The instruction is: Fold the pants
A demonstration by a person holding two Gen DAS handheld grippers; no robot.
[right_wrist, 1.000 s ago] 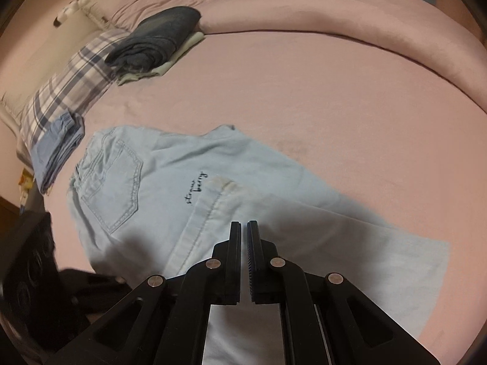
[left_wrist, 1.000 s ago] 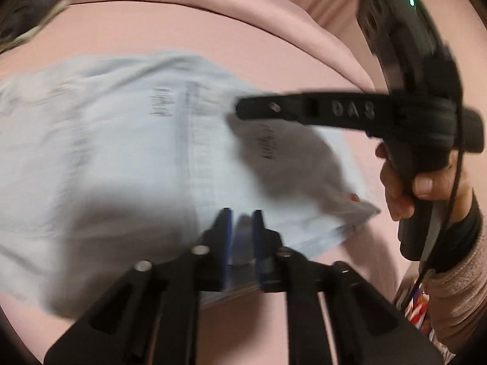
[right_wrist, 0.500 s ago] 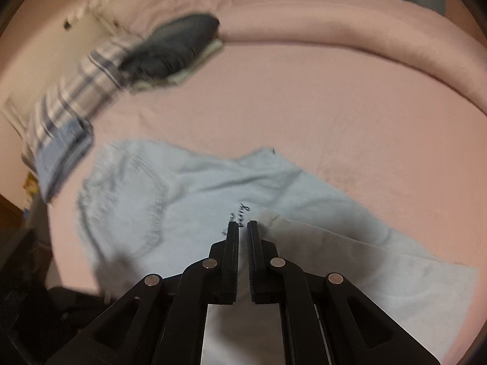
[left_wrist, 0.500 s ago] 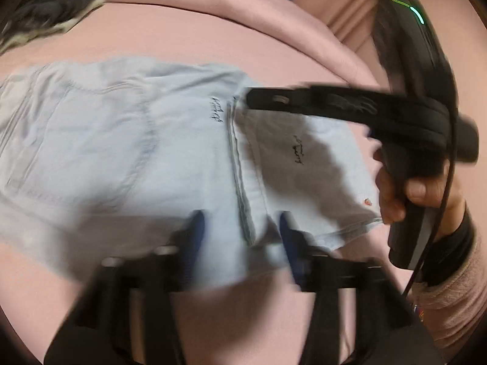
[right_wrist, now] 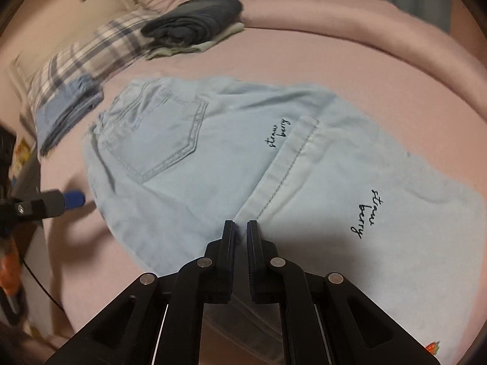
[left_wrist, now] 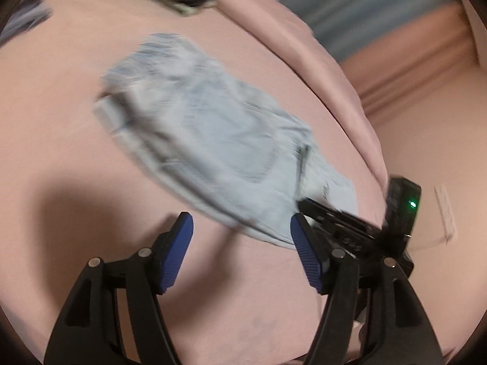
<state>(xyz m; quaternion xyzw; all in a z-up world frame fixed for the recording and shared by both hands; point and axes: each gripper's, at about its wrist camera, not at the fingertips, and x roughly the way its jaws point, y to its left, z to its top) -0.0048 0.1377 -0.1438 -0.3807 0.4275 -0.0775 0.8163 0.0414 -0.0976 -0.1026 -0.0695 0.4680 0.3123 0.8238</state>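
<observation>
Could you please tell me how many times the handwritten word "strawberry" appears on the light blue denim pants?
2. One "strawberry" print sits left of the folded hem, past the back pocket; the other lies right of it on the folded-over leg. More may be hidden underneath.

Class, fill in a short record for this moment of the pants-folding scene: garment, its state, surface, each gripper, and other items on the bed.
garment: light blue pants, "straw berry" lettering visible twice
state: one end folded over onto the rest, lying flat
surface: pink bed
left gripper: open, off the near edge of the pants
right gripper: jaws nearly closed at the folded hem; whether cloth is pinched is unclear
other items: dark folded clothes, plaid pillow, blue folded garment
</observation>
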